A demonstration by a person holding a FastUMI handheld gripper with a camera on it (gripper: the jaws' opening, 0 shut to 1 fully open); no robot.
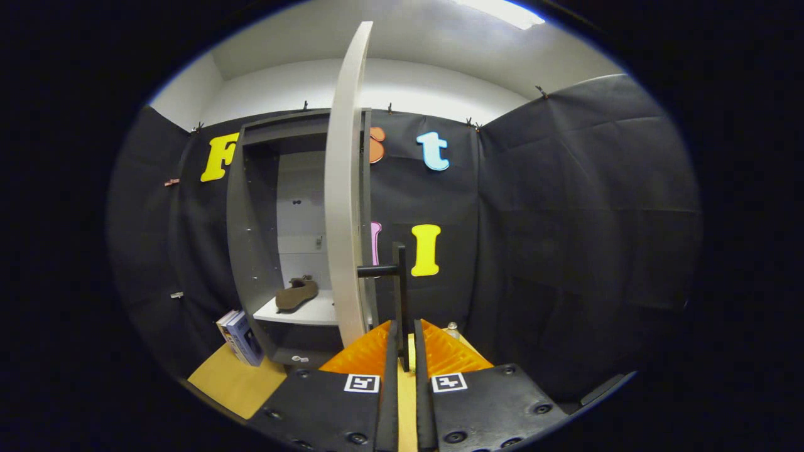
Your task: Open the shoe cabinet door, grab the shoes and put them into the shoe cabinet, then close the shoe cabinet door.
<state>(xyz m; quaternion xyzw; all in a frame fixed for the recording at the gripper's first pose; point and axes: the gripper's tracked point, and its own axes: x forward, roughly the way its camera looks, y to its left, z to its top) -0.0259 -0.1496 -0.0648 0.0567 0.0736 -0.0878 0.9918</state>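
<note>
Jaws clamp the door handle [400, 295]; with the shoe [298, 293] already on the shelf [308, 312], swing the door [345, 188] steadily shut without twisting.

A smooth, matt pale door [345, 188] stands open on the matt grey shoe cabinet [251, 207], its slim dark handle [399, 282] pinched between the tongs [402, 339]; a suede-like brown shoe [297, 294] lies inside on a smooth white shelf [314, 312].
</note>
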